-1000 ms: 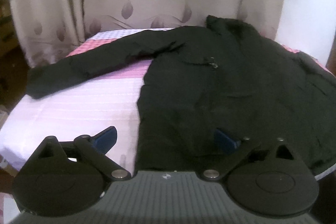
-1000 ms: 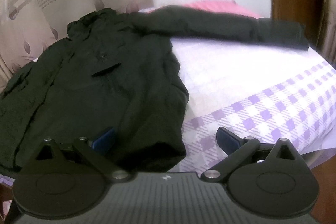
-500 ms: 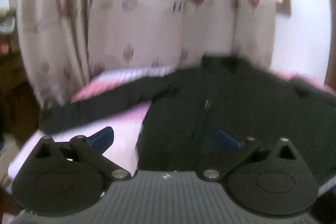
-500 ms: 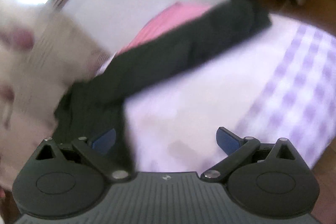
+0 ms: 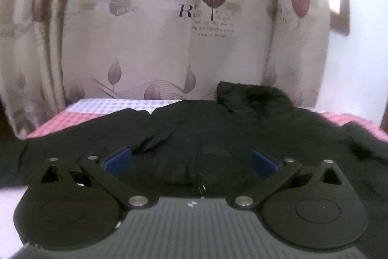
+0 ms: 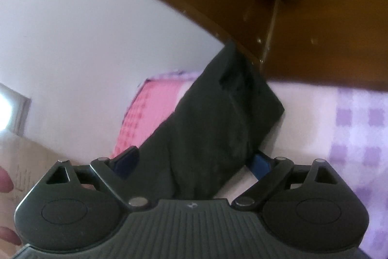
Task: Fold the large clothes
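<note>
A large black jacket [image 5: 218,135] lies spread flat on the bed, collar [image 5: 252,98] at the far side, its left sleeve [image 5: 72,137] stretched out to the left. My left gripper [image 5: 191,159] is open and empty, low over the jacket's chest near the zip pull [image 5: 200,182]. In the right wrist view the jacket's other sleeve [image 6: 223,128] runs up to its cuff [image 6: 249,89] by the headboard. My right gripper [image 6: 194,159] is open, one finger on each side of this sleeve, close above it.
The bed has a pink and purple checked cover [image 5: 116,104], also seen in the right wrist view [image 6: 359,132]. A leaf-print curtain [image 5: 169,28] hangs behind the bed. A brown wooden headboard [image 6: 315,40] and a white wall [image 6: 84,40] stand beyond the sleeve cuff.
Both grippers have moved forward and lower over the jacket. The left went from the hem to the chest. The right swung right and rolled, from the hem to the outstretched sleeve. Both stay open.
</note>
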